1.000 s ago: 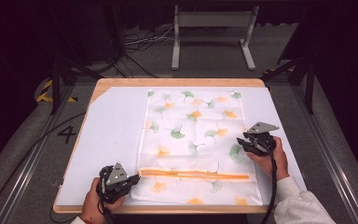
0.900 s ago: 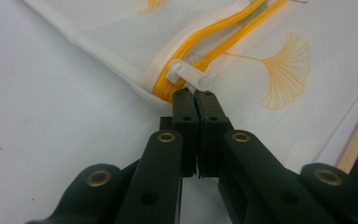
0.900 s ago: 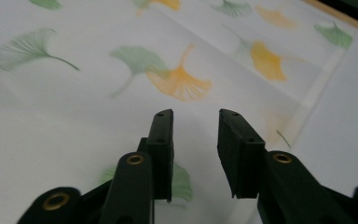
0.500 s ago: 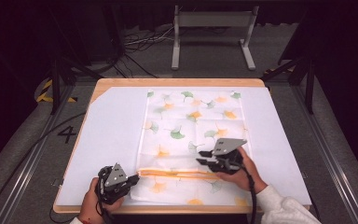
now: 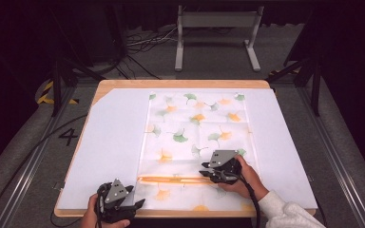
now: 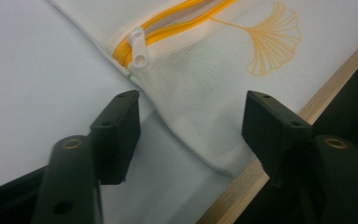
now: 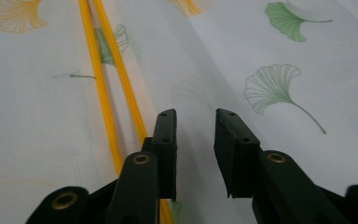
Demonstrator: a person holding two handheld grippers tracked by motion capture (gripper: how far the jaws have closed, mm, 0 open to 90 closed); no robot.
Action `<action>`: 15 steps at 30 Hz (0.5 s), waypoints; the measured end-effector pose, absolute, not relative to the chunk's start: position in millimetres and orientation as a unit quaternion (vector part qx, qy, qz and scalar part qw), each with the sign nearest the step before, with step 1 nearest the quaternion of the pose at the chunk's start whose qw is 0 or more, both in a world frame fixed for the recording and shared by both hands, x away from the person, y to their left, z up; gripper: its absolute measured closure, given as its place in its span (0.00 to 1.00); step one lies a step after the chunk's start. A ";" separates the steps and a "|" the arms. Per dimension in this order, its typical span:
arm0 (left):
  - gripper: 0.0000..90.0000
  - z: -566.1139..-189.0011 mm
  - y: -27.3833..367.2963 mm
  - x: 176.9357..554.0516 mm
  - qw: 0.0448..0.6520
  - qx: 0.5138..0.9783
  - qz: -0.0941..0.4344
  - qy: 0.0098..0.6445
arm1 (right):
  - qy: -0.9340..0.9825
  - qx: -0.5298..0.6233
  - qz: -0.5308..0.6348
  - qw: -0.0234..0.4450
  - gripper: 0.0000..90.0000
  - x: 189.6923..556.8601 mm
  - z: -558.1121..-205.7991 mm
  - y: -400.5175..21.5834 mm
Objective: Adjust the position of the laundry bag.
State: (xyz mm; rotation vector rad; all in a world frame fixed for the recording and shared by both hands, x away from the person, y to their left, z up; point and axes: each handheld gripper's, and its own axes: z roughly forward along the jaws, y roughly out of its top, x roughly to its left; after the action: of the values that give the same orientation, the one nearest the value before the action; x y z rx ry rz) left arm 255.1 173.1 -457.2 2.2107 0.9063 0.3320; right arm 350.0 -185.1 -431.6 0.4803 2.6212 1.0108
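A white mesh bag [image 5: 195, 123] printed with green and orange ginkgo leaves lies flat on the table, and an orange zipper [image 5: 171, 179] runs across its near part. My left gripper [image 5: 135, 204] sits at the bag's near-left corner. Its jaws have just been opening, and it stands open [image 6: 191, 105] over the corner fabric without pressing it. The white zipper pull [image 6: 137, 46] lies just beyond it. My right gripper [image 5: 206, 173] rests at the zipper's right part. Its jaws [image 7: 195, 116] have just opened a little and stand narrowly apart over flat fabric beside the zipper [image 7: 105, 70].
A white sheet [image 5: 109, 142] covers the wooden table, whose near edge [image 6: 307, 112] runs close to the left gripper. Cables and a metal stand [image 5: 216, 33] lie on the dark floor beyond the table. A rail [image 5: 24, 175] runs along each side.
The right gripper has travelled left from the bag's right edge to the zipper. The left gripper has drawn back toward the near edge and opened its jaws.
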 end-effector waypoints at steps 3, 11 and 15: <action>0.33 -457.5 168.0 254.7 0.351 0.858 0.138 0.349 | 0.905 0.176 0.357 0.151 0.75 351.7 -429.9 -189.8; 0.47 -457.3 160.6 254.9 0.350 0.847 0.149 0.371 | 0.900 0.180 0.368 0.150 0.71 352.9 -427.2 -196.7; 0.68 -456.0 161.6 253.4 0.351 0.845 0.154 0.373 | 0.899 0.176 0.371 0.152 0.68 350.7 -426.1 -195.7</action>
State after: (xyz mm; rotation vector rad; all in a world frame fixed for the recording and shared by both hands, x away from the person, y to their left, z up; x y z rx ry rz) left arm 253.4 161.6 -456.0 2.1876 0.9645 0.3992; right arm 350.7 -195.7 -426.1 0.5042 2.5802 1.0639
